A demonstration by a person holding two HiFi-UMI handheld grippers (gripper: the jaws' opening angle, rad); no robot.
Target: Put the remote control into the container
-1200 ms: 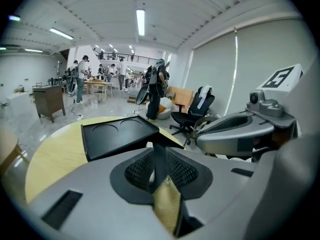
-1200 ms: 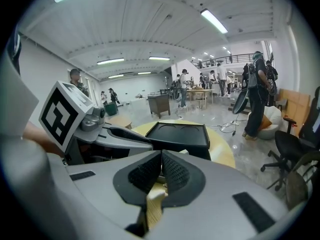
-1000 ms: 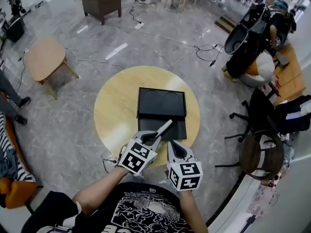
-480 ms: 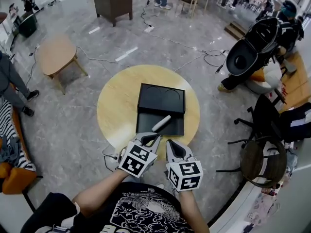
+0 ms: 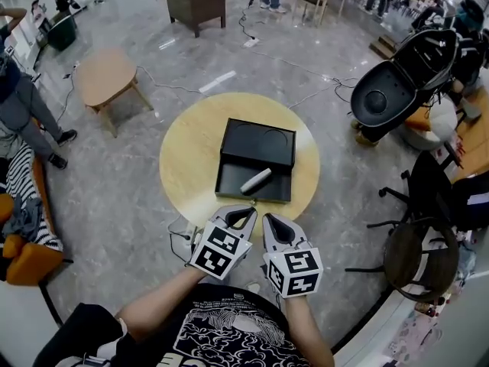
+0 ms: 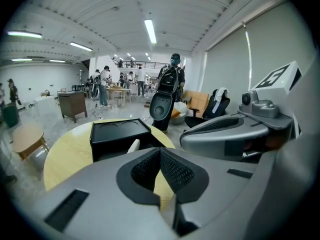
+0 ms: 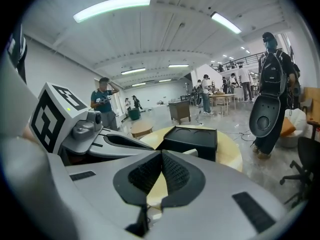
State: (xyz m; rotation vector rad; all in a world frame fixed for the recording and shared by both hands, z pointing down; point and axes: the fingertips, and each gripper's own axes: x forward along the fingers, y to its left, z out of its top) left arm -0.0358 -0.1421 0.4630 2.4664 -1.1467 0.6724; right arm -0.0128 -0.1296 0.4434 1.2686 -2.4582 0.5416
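A white remote control (image 5: 256, 180) lies inside the open lower half of a black container (image 5: 229, 186) on the round wooden table (image 5: 187, 155). Its tip (image 6: 133, 145) shows over the container's wall in the left gripper view. My left gripper (image 5: 246, 213) is shut and empty, pulled back to the table's near edge. My right gripper (image 5: 268, 222) is beside it, also shut with nothing between its jaws. In both gripper views the jaw tips (image 6: 160, 150) (image 7: 161, 154) meet and the container (image 7: 192, 140) stands ahead.
The container's lid (image 5: 258, 142) lies open toward the far side. A small wooden table (image 5: 105, 75) stands at the left, a black chair (image 5: 393, 90) and an office chair (image 5: 416, 254) at the right. Cables (image 5: 306, 71) run over the floor. People stand at the back.
The left gripper let go of the remote, which now lies in the container, then drew back toward me and shut. The right gripper stayed beside it.
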